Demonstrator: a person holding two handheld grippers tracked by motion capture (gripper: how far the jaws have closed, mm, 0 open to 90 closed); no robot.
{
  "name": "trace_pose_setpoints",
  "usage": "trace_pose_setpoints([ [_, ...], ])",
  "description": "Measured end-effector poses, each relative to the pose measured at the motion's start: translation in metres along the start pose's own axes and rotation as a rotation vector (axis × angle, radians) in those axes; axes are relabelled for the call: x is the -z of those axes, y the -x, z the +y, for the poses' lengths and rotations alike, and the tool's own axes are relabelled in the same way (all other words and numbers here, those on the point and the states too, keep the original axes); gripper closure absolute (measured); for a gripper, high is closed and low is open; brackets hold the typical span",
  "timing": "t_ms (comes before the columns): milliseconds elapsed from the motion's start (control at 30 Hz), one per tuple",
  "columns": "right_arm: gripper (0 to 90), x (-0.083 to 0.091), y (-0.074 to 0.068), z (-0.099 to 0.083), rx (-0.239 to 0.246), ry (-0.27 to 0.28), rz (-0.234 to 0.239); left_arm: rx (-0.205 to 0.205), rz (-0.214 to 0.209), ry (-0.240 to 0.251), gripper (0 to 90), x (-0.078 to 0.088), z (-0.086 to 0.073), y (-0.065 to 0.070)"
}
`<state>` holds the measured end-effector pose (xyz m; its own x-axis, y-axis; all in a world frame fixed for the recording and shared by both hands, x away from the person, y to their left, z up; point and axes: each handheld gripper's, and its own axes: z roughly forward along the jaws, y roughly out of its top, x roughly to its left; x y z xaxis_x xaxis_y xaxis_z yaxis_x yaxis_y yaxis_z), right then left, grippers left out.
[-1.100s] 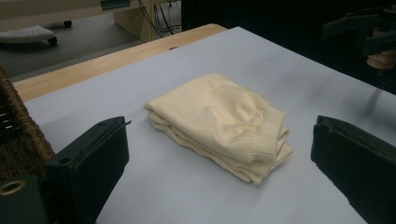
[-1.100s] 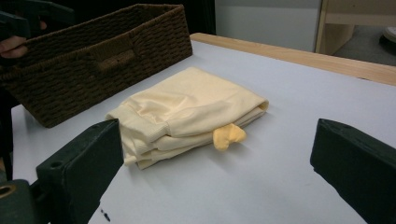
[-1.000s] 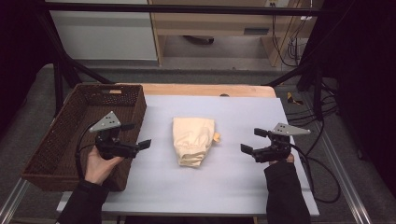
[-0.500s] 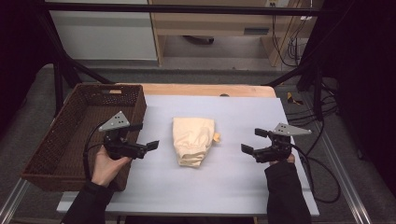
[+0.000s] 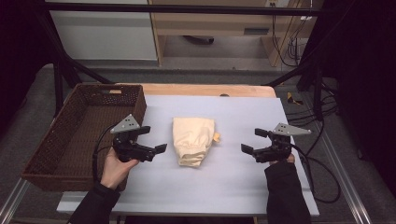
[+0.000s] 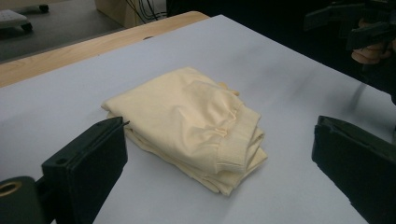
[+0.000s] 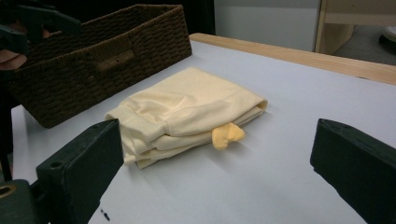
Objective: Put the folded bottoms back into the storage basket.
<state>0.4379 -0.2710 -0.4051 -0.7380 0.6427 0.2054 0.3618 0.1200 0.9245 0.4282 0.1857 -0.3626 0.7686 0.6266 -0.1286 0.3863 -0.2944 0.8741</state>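
A folded pale-yellow garment [image 5: 192,140] lies in the middle of the white table; its ribbed cuff faces the near edge [image 6: 187,122]. A small darker yellow tag or piece [image 7: 227,135] pokes out at its right side. My left gripper [image 5: 152,140] hovers just left of the garment, open, with nothing between its jaws [image 6: 219,154]. My right gripper [image 5: 254,141] stands open a little way right of the garment, also holding nothing [image 7: 219,163].
A dark woven basket [image 5: 79,135] sits along the table's left side, its wall [image 7: 100,60] close to my left hand. A wooden strip [image 5: 205,89] runs along the table's far edge. Cables [image 5: 322,172] trail off the right side.
My left gripper has moved right, from beside the basket toward the garment. The right gripper has stayed where it was.
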Motion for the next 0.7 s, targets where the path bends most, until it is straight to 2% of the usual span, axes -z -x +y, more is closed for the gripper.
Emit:
trace_pose_setpoints([
  [133,2.9,0.000,0.000,0.000,0.003,-0.003,-0.003,-0.004,-0.004,-0.012,2.8,-0.008,-0.002,0.005],
  [467,2.9,0.000,0.000,0.000,0.003,-0.009,-0.008,0.011,-0.016,-0.037,2.5,-0.024,-0.006,0.009],
  [700,3.0,0.000,0.001,-0.001,0.006,-0.013,-0.007,0.008,-0.020,-0.064,2.5,-0.038,-0.006,0.011],
])
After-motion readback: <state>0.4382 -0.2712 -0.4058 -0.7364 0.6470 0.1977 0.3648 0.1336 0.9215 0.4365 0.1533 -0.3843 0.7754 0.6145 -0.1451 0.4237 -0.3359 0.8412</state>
